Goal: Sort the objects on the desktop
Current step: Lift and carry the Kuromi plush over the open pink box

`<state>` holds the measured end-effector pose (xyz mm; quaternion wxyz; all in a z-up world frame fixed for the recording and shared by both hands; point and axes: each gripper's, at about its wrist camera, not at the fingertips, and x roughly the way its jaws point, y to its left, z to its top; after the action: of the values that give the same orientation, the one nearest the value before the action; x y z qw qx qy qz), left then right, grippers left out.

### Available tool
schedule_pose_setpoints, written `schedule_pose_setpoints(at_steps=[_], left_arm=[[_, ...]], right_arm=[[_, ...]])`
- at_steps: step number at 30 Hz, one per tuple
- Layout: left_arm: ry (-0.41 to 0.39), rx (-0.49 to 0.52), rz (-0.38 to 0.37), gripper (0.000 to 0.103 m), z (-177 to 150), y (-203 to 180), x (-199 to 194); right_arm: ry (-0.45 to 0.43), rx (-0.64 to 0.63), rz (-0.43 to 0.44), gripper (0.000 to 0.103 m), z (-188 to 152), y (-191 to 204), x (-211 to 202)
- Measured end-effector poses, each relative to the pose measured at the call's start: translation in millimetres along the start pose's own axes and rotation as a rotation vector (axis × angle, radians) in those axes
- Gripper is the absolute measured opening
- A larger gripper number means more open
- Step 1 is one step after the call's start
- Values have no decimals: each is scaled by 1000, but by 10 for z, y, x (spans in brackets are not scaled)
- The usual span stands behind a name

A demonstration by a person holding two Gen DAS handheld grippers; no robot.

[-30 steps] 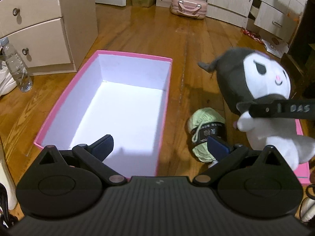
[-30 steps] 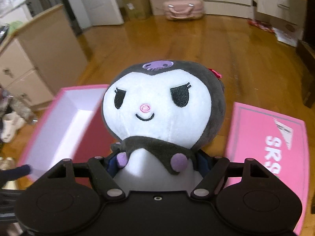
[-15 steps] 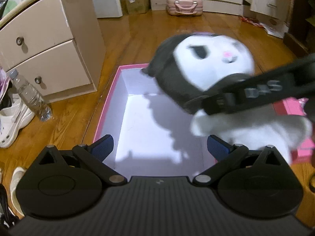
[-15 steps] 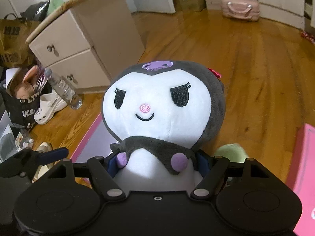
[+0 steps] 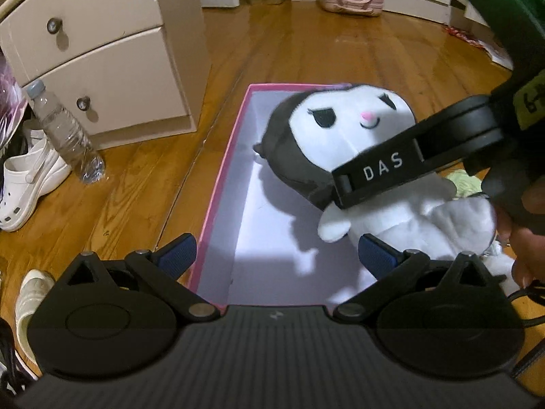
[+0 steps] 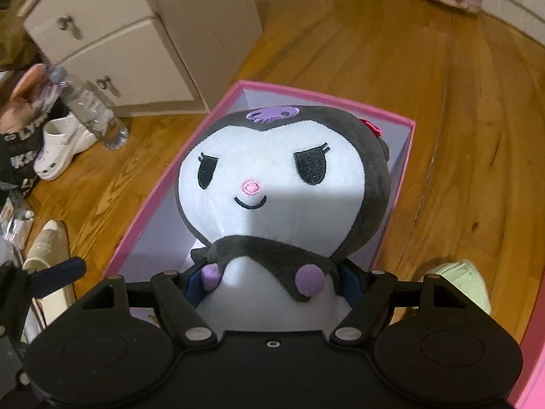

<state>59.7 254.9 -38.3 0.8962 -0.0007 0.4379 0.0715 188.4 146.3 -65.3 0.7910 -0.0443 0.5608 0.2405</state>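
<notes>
Right gripper (image 6: 269,284) clamped around plush toy (image 6: 282,184).

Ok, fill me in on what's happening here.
A person is sorting things into a pink box on the floor. The right gripper has its jaws shut on a plush toy and holds it over the box. The left gripper waits open at the box's near end. A green yarn ball lies outside.

"DAS" is printed in white on the black finger of the right gripper (image 5: 374,170); a yellow label (image 5: 531,102) above it (partly cut off) cannot be read.
</notes>
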Motion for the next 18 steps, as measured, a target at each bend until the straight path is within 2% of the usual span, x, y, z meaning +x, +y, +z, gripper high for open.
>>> schedule_pose_setpoints(at_steps=[5,11,18], left_arm=[[24,-18,8,103,-1,68,94],[16,-23,52,103,-35,139,103],[30,-58,54,103,-82,289,99]], right_arm=[[70,45,22,80,34,3,254],[77,73,6,80,107,102,422],[86,90,-8,82,139,230,506]])
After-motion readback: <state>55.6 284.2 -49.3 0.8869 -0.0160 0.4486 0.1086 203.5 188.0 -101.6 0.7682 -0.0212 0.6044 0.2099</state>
